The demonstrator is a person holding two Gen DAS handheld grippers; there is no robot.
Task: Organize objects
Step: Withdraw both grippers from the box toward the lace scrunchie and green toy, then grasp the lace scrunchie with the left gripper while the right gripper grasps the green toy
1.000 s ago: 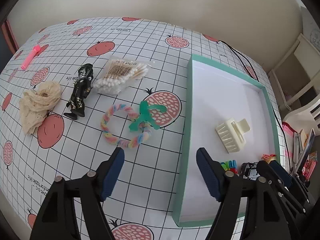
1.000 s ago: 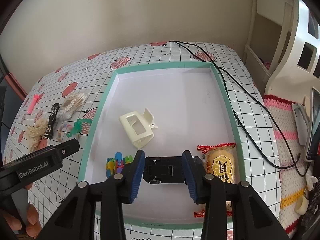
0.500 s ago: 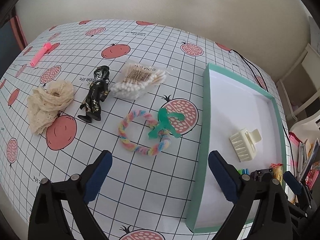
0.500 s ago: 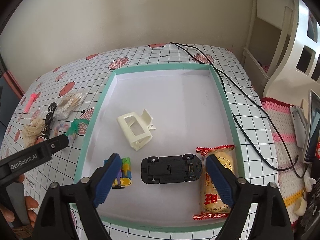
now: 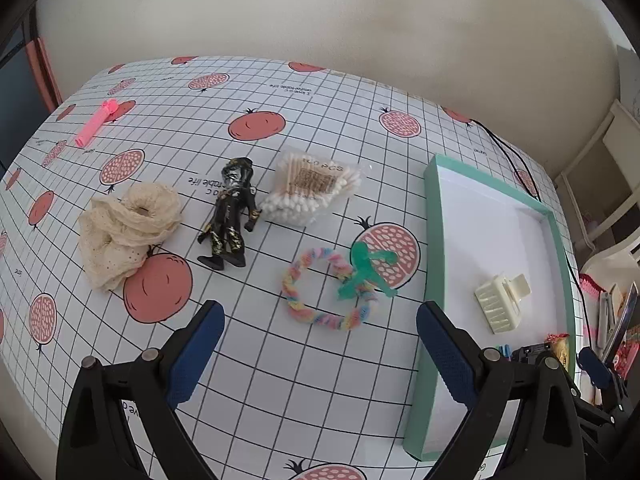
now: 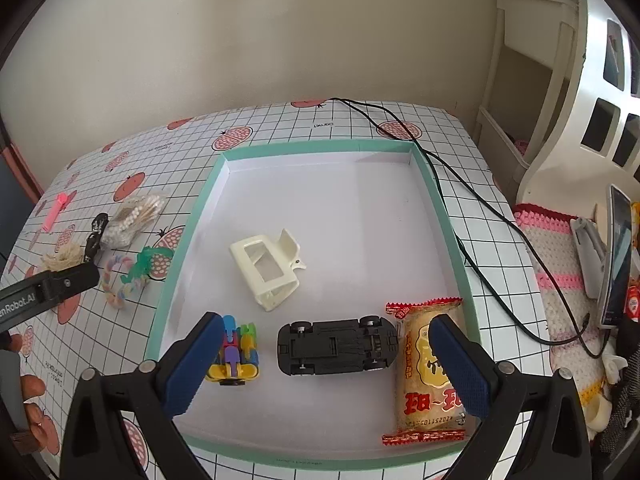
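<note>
Now toy car [image 6: 338, 347] upside-down, long axis crosswise in tray [image 6: 182, 240]; both grippers [image 6: 326, 364] [image 5: 316, 354] wide, empty.

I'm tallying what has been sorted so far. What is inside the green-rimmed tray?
In the tray: a cream hair claw clip, an upturned black toy car, a snack packet and a colourful block toy. The right gripper's fingers hide part of the packet and the block toy.

toy car [image 6: 338, 347]: black, upside down | tray [image 6: 320, 147]: teal-rimmed, holds car
</note>
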